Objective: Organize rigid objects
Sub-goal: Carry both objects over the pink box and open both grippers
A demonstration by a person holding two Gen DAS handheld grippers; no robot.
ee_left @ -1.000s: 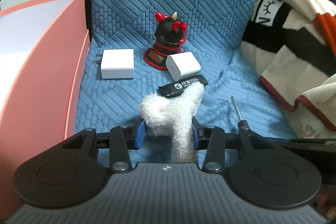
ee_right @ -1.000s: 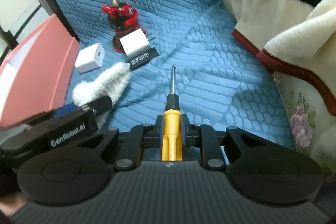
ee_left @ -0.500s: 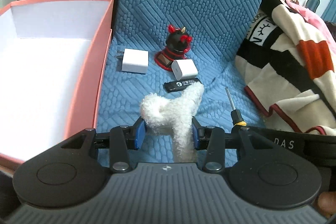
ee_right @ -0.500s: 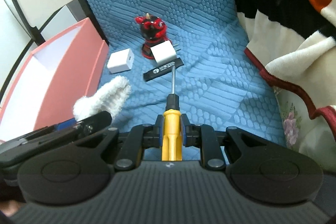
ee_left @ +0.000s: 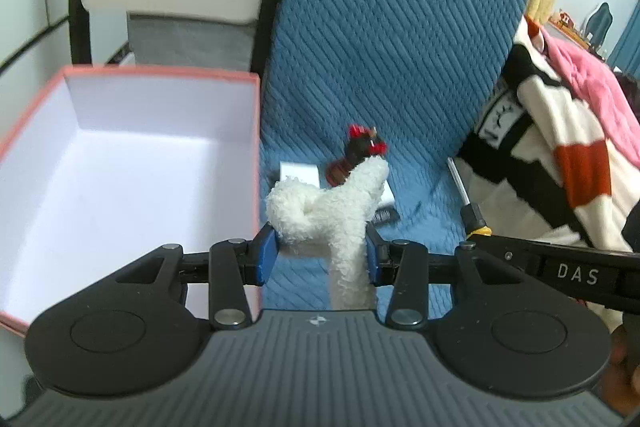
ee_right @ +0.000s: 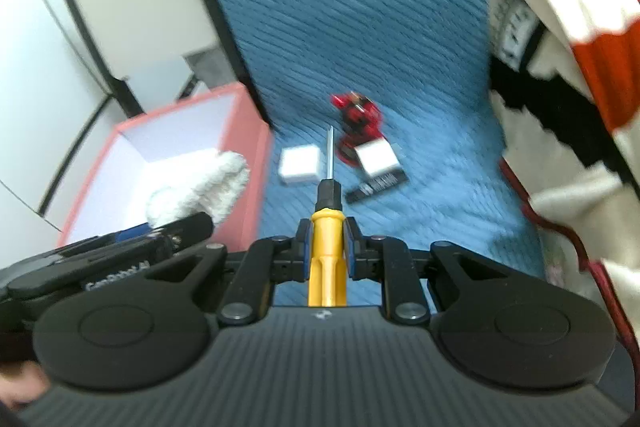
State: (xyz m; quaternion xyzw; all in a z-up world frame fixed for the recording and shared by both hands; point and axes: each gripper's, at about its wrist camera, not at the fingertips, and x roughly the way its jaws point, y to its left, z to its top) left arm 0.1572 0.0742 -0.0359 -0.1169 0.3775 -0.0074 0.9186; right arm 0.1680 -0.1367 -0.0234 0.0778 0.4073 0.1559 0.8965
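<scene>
Your left tongs (ee_left: 320, 253) grip a fluffy white plush piece (ee_left: 332, 203), its long limb pointing up and away from you, raised just right of the pink box's (ee_left: 256, 155) near wall. Your right tongs (ee_right: 326, 247) are clenched on the yellow-handled screwdriver (ee_right: 326, 259), its thin steel shaft aimed straight ahead. Below lies the ribbed blue cover (ee_right: 440, 187), open toward the striped blanket (ee_right: 560, 107) on the right. Farther on, two white square chargers (ee_right: 299, 165), a flat black stick (ee_right: 378, 185) and a red-and-black figurine (ee_right: 358, 115) sit clustered together.
</scene>
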